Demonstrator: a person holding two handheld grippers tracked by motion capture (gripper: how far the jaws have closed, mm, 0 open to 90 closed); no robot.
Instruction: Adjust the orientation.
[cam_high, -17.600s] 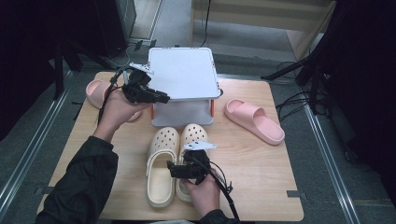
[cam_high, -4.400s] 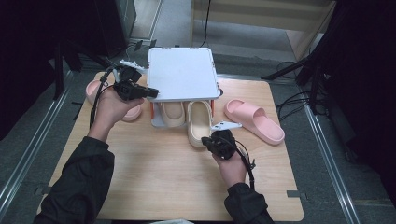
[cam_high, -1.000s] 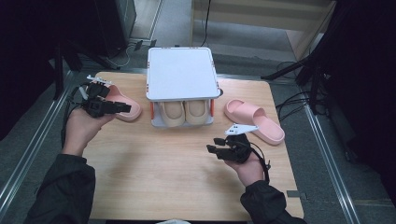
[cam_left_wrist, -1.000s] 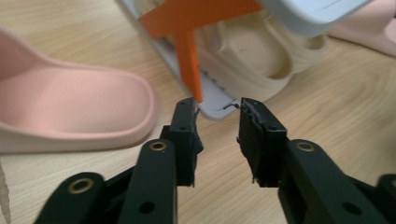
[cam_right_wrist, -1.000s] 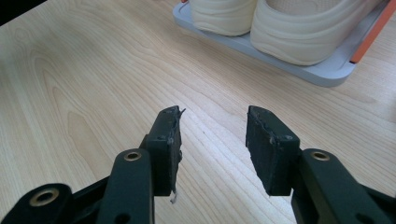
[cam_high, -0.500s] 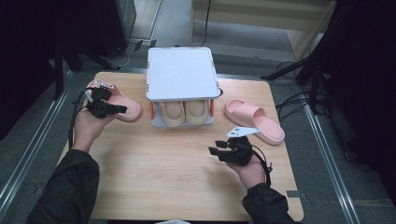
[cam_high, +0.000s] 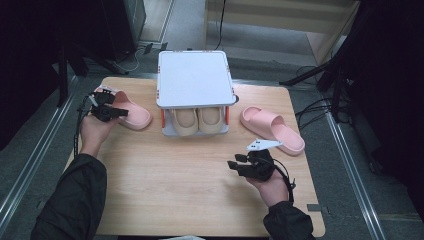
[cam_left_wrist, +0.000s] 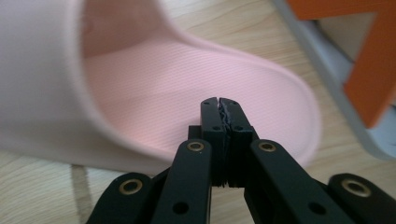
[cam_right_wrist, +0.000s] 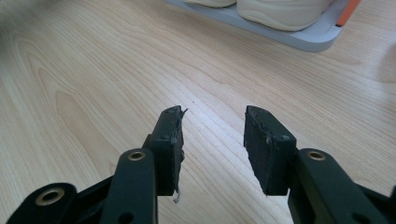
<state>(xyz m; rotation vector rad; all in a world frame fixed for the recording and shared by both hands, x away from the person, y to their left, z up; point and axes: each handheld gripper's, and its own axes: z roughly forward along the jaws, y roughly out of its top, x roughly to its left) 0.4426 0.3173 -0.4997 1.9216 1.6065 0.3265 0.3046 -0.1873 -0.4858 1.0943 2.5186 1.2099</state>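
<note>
Writing, brand marks and labels: none legible on any item.

Left gripper (cam_left_wrist: 218, 105): jaws pressed fully together, nothing between them. In the left gripper view the tips sit over the ribbed footbed of a pink slipper (cam_left_wrist: 187, 88), whose strap rises ahead and to the left of the jaws; actual contact with the footbed cannot be confirmed. From the high view the left gripper (cam_high: 106, 111) is at that slipper (cam_high: 131, 114), the slipper lying just ahead of the hand (cam_high: 95, 131).

Right gripper (cam_right_wrist: 212, 126): jaws set well apart, holding nothing, bare worktop (cam_right_wrist: 93, 70) beneath and between them. From the high view the right gripper (cam_high: 239, 164) is over open worktop (cam_high: 165, 180), apart from every item.

Second pink slipper (cam_high: 272, 129): beyond and to the outer side of the right gripper, near it but not touching.

Small rack (cam_high: 195, 80) with white top and orange posts: ahead of both grippers, between the two slippers, with a cream pair of shoes (cam_high: 197, 120) on its lower shelf.

View differences: the right gripper view shows the cream shoe toes (cam_right_wrist: 275, 11) and grey shelf edge (cam_right_wrist: 299, 39) close up; the left gripper view shows an orange post (cam_left_wrist: 369, 70) to the right of the jaws.
</note>
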